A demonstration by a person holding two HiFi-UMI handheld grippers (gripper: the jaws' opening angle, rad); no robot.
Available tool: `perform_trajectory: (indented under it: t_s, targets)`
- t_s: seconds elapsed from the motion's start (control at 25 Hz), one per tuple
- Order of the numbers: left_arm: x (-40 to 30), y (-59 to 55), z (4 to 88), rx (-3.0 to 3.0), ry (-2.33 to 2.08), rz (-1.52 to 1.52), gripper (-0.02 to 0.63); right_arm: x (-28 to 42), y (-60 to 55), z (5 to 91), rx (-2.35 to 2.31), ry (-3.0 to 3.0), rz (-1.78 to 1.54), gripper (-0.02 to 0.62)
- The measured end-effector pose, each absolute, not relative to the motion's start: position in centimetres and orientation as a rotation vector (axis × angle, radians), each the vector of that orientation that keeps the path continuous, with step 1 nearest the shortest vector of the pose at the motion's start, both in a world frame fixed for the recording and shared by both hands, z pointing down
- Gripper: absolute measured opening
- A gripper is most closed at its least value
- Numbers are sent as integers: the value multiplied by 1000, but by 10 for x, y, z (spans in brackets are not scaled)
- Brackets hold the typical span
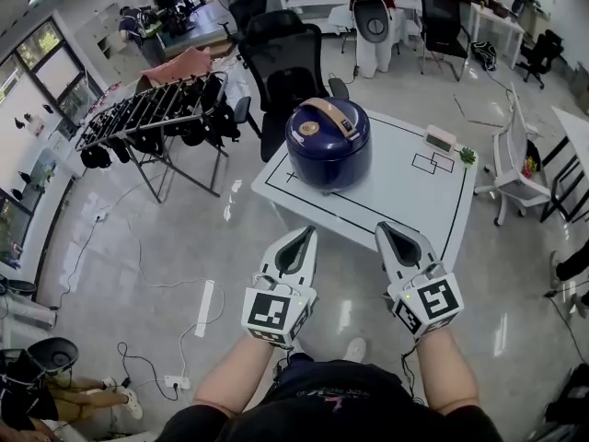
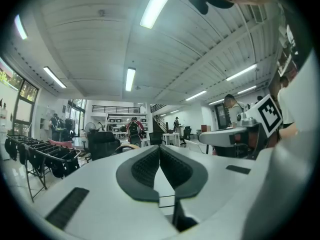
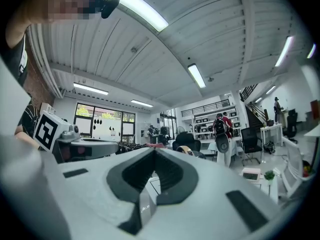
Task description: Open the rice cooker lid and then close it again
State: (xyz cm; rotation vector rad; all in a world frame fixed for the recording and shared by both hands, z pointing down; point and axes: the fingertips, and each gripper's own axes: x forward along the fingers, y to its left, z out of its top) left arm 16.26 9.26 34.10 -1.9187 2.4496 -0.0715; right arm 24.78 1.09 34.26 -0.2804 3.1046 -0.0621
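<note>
- Your left gripper and right gripper, both closed on nothing, hover just short of the table (staged, I judge, for reaching).
- The rice cooker sits on that table, lid shut, untouched.

A white table stands on a glossy grey floor, with a black office chair just behind it, a loaded drying rack to its left, a white chair to its right, and strip lights overhead.
</note>
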Motion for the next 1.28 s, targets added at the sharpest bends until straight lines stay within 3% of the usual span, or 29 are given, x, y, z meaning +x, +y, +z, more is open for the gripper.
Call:
perform_trajectory:
  t_s: [0.12, 0.2, 0.24, 0.28, 0.32, 0.36, 1.28]
  targets:
    - [149, 101, 340, -1942, 2444, -59, 12, 234, 20, 340, -263, 3103, -78, 2]
    - [140, 105, 340, -1973, 2428, -52, 73, 223, 28, 335, -238, 3096, -85, 16]
    - [136, 107, 339, -1988, 2417, -51, 138, 217, 31, 332, -232, 3092, -82, 57]
    - [130, 109, 339, -1995, 2409, -57, 259, 211, 34, 330, -232, 3088, -77, 142]
    - [124, 111, 340, -1992, 2404, -73, 322, 205, 36, 328, -241, 3082, -71, 195]
    - [117, 113, 340, -1985, 2400, -93, 341, 200, 37, 326, -258, 3073, -67, 229]
    - [-8, 162, 335, -2170, 2168, -163, 350, 99, 70, 319, -616, 3019, -51, 241]
